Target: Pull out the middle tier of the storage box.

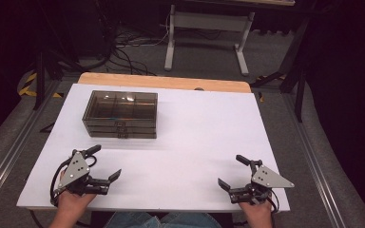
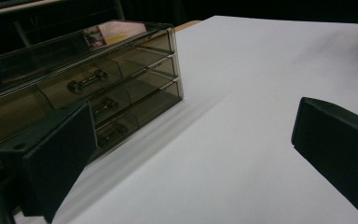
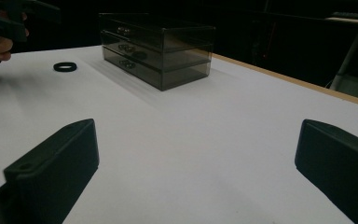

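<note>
Fingers hover apart above white table; dark room behind.

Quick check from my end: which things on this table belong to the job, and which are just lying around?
In the job:
- smoked three-drawer box, drawers shut
- left tongs, open, nearest the box
- right tongs, open, holding nothing

Lying about:
- small black ring on the white tabletop
- cables on the floor behind
</note>
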Action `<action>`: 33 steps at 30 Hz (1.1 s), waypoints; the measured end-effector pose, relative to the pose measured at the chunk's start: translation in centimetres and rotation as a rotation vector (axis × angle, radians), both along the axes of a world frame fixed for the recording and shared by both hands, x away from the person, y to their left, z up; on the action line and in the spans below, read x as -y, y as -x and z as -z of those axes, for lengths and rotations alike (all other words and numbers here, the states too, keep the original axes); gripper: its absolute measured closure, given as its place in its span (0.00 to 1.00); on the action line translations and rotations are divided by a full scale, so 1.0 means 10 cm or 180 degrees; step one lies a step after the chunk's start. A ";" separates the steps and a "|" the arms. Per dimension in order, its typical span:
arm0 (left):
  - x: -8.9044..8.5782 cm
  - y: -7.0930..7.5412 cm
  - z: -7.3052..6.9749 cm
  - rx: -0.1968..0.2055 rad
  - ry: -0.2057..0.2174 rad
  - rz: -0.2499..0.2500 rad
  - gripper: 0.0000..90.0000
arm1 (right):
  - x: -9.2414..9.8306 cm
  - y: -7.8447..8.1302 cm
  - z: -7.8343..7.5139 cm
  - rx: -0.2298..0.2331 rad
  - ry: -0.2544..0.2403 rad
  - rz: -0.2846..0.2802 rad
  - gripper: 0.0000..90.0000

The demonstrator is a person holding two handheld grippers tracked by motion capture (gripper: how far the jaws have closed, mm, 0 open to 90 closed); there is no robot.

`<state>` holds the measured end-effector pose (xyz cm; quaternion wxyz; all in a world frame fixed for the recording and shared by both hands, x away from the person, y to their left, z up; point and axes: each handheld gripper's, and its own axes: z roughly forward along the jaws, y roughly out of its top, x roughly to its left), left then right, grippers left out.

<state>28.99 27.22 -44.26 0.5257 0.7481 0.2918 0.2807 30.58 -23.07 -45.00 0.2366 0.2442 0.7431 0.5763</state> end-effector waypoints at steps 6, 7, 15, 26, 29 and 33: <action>0.04 -0.07 -0.06 0.0026 -0.0034 0.0037 0.01 | -0.02 0.00 0.01 -0.0017 0.0019 -0.0009 0.00; 0.05 -0.08 -0.07 0.0023 -0.0023 0.0041 0.01 | -0.02 0.00 0.02 -0.0018 0.0021 -0.0009 0.00; 0.09 -0.21 -0.15 0.0021 -0.0014 0.0071 0.01 | -0.04 -0.02 0.03 -0.0042 0.0014 -0.0011 0.00; 0.12 -0.34 -0.24 0.0001 -0.0116 0.0097 0.01 | -0.05 -0.03 0.04 -0.0066 0.0024 -0.0029 0.00; 0.12 -0.37 -0.26 -0.0014 -0.0121 0.0101 0.01 | -0.05 -0.03 0.05 -0.0075 0.0031 -0.0045 0.00; 0.11 -0.40 -0.28 -0.0028 -0.0163 0.0137 0.01 | -0.05 -0.03 0.05 -0.0064 0.0032 -0.0053 0.00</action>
